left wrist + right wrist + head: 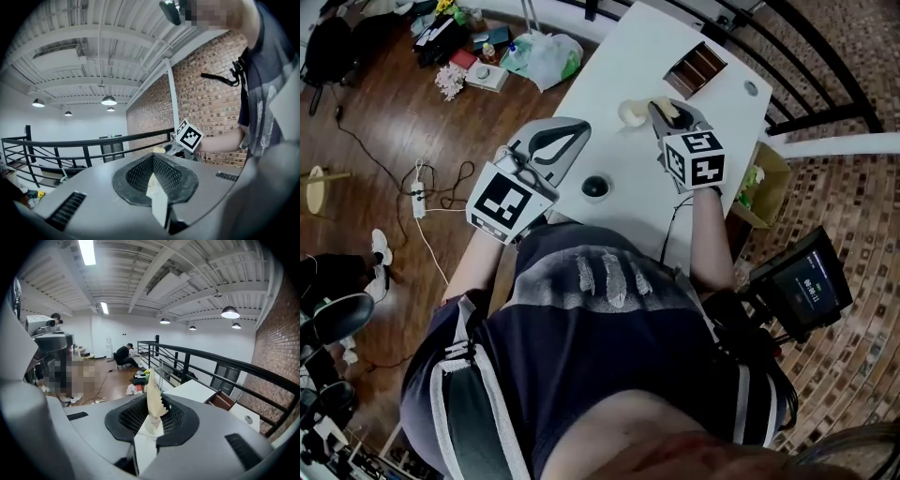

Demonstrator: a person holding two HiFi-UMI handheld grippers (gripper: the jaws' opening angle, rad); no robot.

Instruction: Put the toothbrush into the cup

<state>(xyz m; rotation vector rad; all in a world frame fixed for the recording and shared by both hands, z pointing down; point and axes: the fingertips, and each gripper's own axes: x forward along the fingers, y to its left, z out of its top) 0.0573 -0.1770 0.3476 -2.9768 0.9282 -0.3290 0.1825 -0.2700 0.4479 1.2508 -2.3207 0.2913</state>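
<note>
As the right tongs (158, 415) clench a slim, pale cream toothbrush (153, 389), what looks to be its saw-edged bristle end standing out past the jaws, a person leans over a white rectangular tabletop (609, 80). The brush seems held end-outward so that the free tip can be steered. It has not yet gone into the squat, cream-coloured cup (631, 113), which stands on the tabletop just beside those tongs. The left tongs (574, 131) are drawn together on nothing and hang over the near edge, well apart from the cup, seemingly parked to keep the approach free rather than to steady anything. The cup stands away from the edges, which should leave room to come at it from above. Light and unheld, it could tip or slide if the brush catches its rim. Nearer the person a small black domed object (596, 186) sits on the tabletop, and at the far end lies a brown wooden divided tray (695, 67). Beyond, a black metal railing (787, 52) runs past the far side and a red-brick wall (206, 93) rises to one side. Round pendant lamps (108, 100) hang from a white-beamed ceiling, and a white power strip (419, 200) with cables lies on the dark wood-plank floor (375, 112).
</note>
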